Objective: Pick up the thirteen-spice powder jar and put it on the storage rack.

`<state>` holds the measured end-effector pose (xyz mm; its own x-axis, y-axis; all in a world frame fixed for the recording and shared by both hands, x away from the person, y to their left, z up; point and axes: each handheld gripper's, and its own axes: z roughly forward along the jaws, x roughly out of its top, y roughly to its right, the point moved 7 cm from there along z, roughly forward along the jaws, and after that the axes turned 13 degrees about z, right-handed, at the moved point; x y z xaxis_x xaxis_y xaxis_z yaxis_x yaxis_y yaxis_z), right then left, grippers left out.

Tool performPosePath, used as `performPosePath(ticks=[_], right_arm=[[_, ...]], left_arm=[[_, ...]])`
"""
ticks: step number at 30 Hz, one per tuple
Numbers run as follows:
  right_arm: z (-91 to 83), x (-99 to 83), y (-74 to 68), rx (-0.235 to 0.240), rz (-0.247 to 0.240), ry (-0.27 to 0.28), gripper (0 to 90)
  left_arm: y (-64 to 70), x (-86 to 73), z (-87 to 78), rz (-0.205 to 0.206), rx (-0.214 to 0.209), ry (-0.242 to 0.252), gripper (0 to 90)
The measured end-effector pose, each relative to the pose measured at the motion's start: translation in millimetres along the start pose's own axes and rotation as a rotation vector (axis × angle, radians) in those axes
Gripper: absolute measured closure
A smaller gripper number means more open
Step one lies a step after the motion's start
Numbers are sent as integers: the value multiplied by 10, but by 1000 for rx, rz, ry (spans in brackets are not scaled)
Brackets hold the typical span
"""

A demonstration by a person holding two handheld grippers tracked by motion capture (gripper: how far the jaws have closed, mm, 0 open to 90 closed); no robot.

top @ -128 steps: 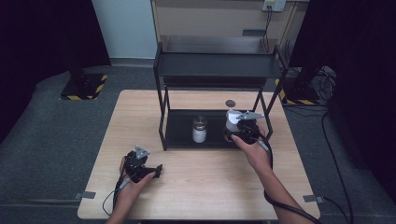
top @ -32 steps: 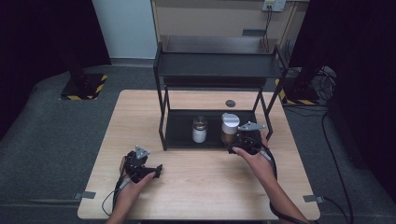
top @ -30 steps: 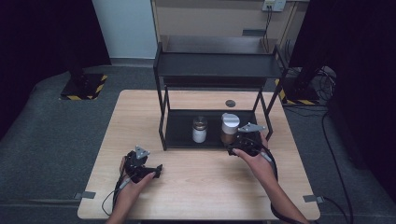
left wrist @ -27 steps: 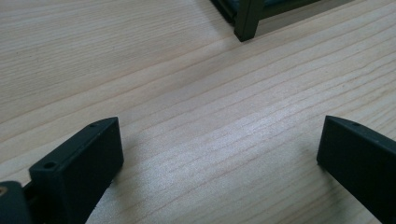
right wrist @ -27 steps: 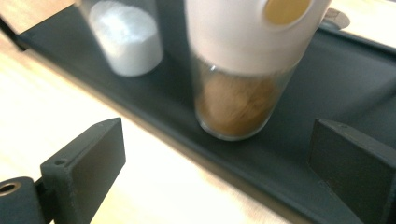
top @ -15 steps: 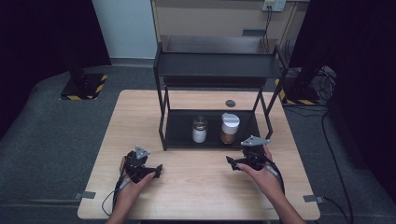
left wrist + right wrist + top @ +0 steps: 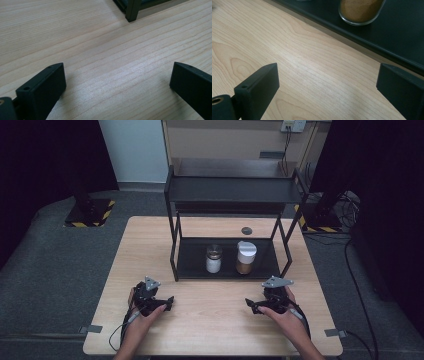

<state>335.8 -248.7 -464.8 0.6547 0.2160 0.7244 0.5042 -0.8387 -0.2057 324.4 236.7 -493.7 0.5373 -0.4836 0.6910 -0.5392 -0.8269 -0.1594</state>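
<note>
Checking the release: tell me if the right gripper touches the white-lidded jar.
Apart. The high view shows bare table between the right gripper and the white-lidded jar on the shelf; its jaws stand wide open.

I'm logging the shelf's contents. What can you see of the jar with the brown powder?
The brown-powder jar is clear glass with a white lid, roughly half full of brown powder. It stands upright on the black rack's bottom shelf, right of a smaller jar of white powder, apart from it. Neither gripper touches it.

Floor (image 7: pixel 60 265): grey carpet — hazard-striped plates at both far sides.
Tabletop (image 7: pixel 210 295): pale wood grain.
Back wall (image 7: pixel 132 150): light panel beside a tan board (image 7: pixel 225 140).
Sides: dark, perhaps curtains.
</note>
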Motion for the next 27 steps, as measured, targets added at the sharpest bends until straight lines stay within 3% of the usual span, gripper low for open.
performPosePath(ticks=[5, 11, 22, 27], right_arm=[[-44, -38, 37, 2, -21, -2, 51], [-103, -122, 122, -9, -8, -12, 50], [-26, -306, 165, -15, 9, -34, 49], [-17, -358, 146, -22, -14, -40, 43]], left_arm=[[0, 0, -1, 0, 0, 0, 0], [0, 0, 0, 0, 0, 0, 0], [3, -2, -3, 0, 0, 0, 0], [3, -2, -3, 0, 0, 0, 0]])
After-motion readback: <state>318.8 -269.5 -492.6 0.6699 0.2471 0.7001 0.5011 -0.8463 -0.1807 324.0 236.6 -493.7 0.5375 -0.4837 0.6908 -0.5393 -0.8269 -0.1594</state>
